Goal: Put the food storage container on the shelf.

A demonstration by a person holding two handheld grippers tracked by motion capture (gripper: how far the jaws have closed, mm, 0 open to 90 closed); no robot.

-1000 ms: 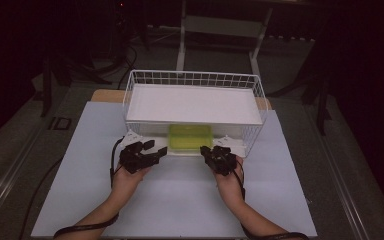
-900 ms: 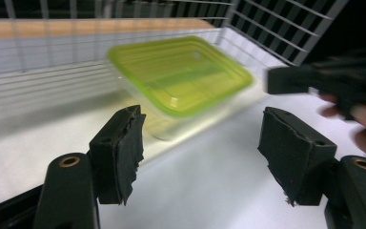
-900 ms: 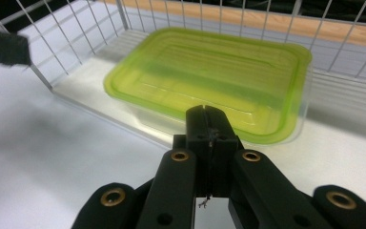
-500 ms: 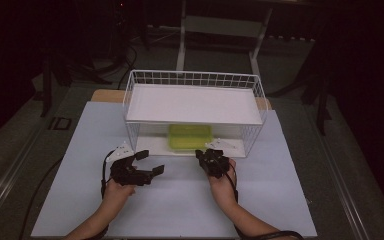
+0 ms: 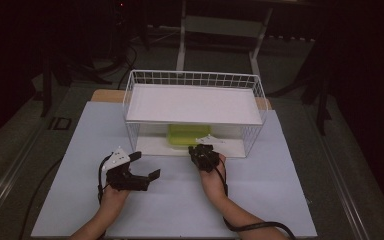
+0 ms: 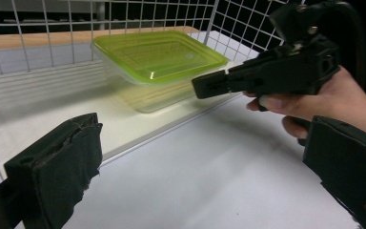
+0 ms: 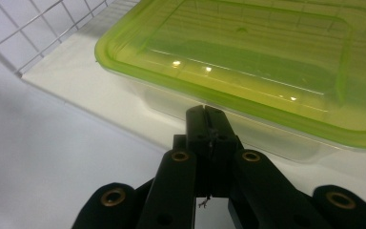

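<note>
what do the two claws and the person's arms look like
Both are black, pistol-shaped tools with flat black jaws. The left claw carries a grey three-cornered plate and worn fabric-like pads. The right claw shows brass rivets. Black cables trail back. Forearms are bare, no sleeves.

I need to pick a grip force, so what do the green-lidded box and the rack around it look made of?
The box looks like thin plastic: a glossy translucent green lid with highlights, and a clear base you can see through. The rack looks like white-coated metal wire, a thin welded grid, with a flat matte white shelf on top.
</note>
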